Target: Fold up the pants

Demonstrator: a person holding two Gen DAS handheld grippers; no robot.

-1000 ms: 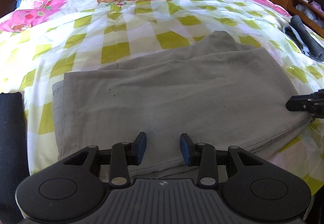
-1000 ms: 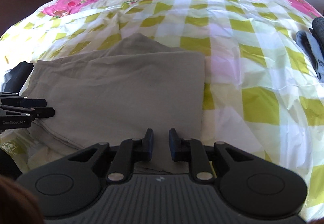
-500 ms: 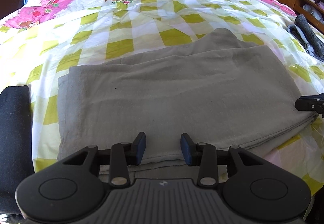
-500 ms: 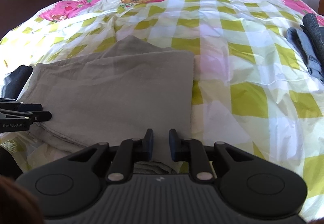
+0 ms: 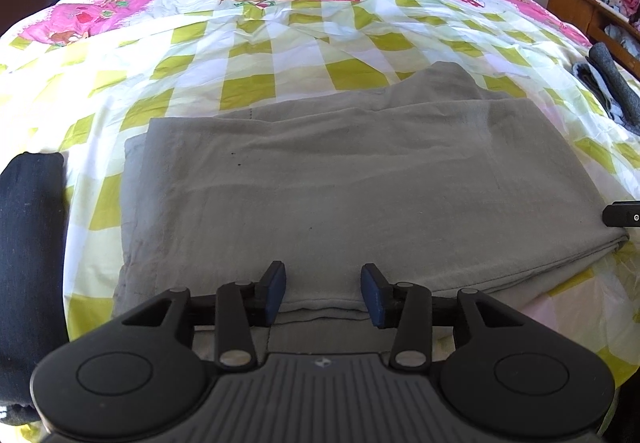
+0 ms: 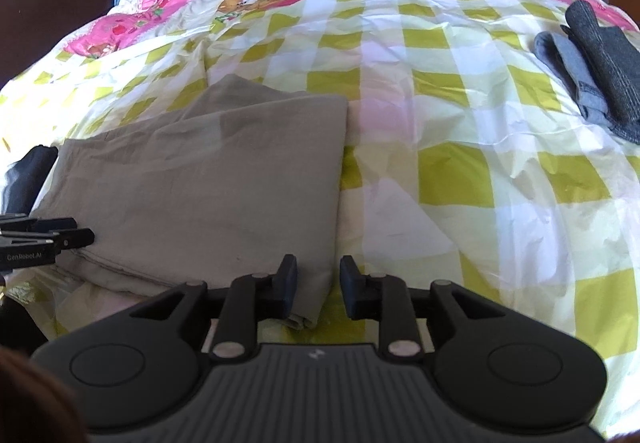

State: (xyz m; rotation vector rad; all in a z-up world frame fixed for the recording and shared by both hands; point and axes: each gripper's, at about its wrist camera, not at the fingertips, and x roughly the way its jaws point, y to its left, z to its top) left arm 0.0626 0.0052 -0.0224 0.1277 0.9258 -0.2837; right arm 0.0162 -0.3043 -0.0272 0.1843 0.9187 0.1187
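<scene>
A yellow-checked cartoon bedspread (image 5: 280,55) carries the folded grey pants (image 5: 352,195) near its front edge. The left gripper (image 5: 322,289), marked "GenRobot.AI", and right gripper (image 6: 318,289) tilt downward over the pants' near edge, jaws parted, holding nothing, both just opened wider than a second ago.

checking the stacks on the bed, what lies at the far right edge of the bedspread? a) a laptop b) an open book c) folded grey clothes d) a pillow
c, a pile of folded grey clothes lies on the checked bedspread, well apart from the khaki pants.
</scene>
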